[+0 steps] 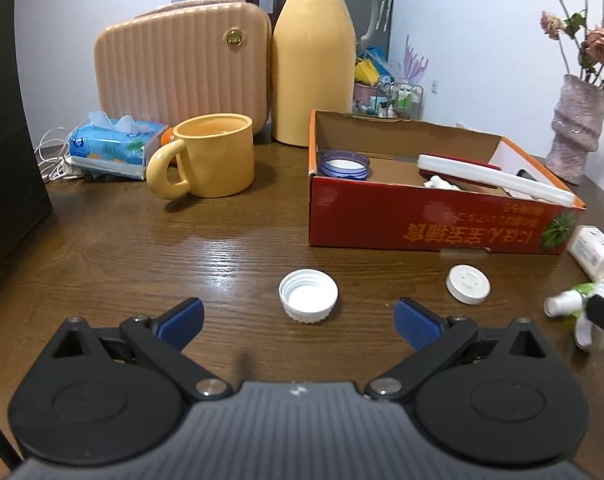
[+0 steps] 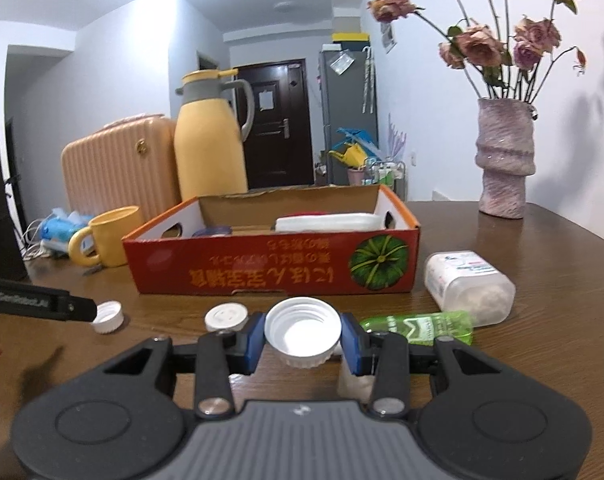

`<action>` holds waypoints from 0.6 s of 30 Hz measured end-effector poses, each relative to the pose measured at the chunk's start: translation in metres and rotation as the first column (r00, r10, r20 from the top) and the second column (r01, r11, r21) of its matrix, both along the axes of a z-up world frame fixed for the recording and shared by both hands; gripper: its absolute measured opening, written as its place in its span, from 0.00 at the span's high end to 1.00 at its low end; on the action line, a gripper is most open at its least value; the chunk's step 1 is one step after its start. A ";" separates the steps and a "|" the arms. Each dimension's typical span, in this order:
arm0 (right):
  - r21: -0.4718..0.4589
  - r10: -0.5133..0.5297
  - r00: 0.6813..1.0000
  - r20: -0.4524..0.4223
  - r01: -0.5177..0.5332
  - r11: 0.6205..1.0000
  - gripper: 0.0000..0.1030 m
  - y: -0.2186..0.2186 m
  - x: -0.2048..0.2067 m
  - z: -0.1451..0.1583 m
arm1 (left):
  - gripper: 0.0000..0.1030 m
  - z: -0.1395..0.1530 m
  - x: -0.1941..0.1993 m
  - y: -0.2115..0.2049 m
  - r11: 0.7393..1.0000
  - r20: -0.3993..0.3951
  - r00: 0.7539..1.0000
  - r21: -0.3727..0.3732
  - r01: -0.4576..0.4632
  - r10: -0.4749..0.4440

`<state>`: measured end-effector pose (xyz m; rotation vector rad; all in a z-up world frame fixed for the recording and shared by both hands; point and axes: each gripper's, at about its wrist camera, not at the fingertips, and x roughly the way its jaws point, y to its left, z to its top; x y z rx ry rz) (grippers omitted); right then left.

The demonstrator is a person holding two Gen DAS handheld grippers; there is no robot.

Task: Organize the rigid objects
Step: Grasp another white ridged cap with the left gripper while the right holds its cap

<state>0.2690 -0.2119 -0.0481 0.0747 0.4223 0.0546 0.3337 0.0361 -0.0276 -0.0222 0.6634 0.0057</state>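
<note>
Here, right gripper (image 2: 303, 338) jaws clamping white cap (image 2: 302, 330)

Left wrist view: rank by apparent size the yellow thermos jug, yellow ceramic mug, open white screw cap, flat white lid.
1. Yellow thermos jug
2. Yellow ceramic mug
3. Open white screw cap and flat white lid: close in size; the cap looks slightly bigger but sits nearer the camera, so unranked.

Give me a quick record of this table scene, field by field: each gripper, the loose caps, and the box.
right gripper: shut on a white screw cap, open side up
left gripper: open, holding nothing
loose caps on table: ribbed cap open side up; flat cap top side up
red box: holds a blue-rimmed lid
table: brown wood
</note>
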 end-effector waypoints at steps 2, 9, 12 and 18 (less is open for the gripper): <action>0.009 -0.011 1.000 0.008 0.011 1.000 0.62 -0.004 0.001 0.001 | 0.00 -0.003 0.006 -0.001 1.000 -0.008 1.000 -0.006 -0.004 0.003; 0.048 -0.053 0.998 0.018 0.052 0.997 0.62 -0.021 0.006 0.002 | 0.00 -0.018 0.025 -0.009 1.000 -0.022 1.000 0.013 -0.015 0.016; 0.055 -0.057 0.998 0.021 0.056 0.997 0.62 -0.023 0.006 0.002 | 0.01 -0.026 0.033 -0.011 0.999 -0.046 0.999 0.022 -0.024 0.024; 0.067 -0.055 0.998 0.015 0.054 0.996 0.62 -0.023 0.007 0.000 | 0.11 -0.033 0.039 -0.008 1.000 -0.063 0.998 -0.002 -0.019 0.019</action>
